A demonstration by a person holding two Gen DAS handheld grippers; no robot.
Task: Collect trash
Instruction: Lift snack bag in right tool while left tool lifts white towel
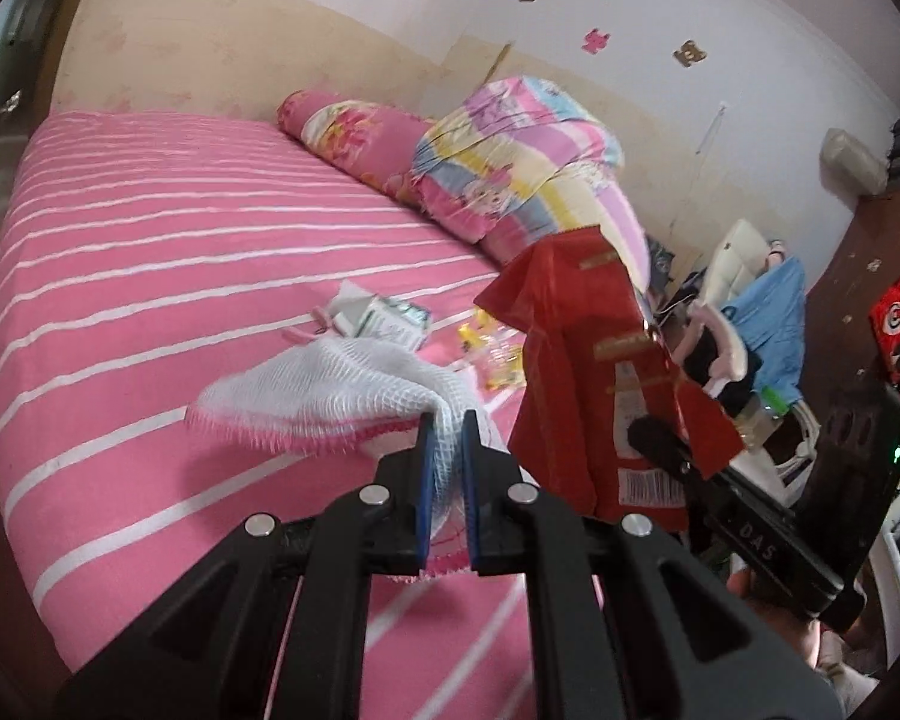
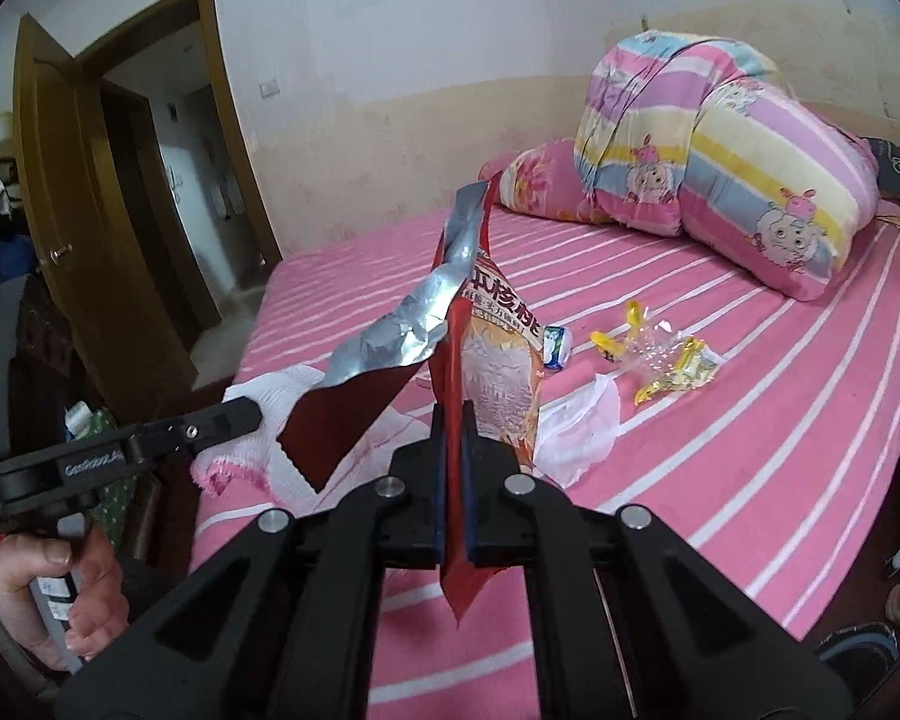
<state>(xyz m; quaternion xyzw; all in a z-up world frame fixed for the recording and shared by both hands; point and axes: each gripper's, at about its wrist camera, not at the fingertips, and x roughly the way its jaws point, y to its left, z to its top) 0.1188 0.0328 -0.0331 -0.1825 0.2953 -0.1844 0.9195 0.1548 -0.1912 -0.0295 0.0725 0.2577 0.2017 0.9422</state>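
Observation:
My left gripper [image 1: 448, 423] is shut on a white foam mesh sleeve with a pink fringe [image 1: 330, 399] and holds it above the pink striped bed [image 1: 150, 276]. My right gripper [image 2: 453, 414] is shut on a torn red snack bag [image 2: 498, 360] whose silver lining shows; the bag hangs upright above the bed. In the left wrist view, the red bag [image 1: 594, 372] and the right gripper [image 1: 651, 437] are just to the right. In the right wrist view, the left gripper [image 2: 247, 412] and the mesh sleeve [image 2: 252, 462] are at the left.
Loose trash lies on the bed: yellow candy wrappers [image 2: 672, 369], a crumpled white plastic piece [image 2: 579, 435], a small blue-white packet [image 2: 555, 348] and a flattened carton [image 1: 381, 317]. A rolled quilt [image 2: 720, 174] and pillow sit at the head. An open door [image 2: 72, 210] stands left.

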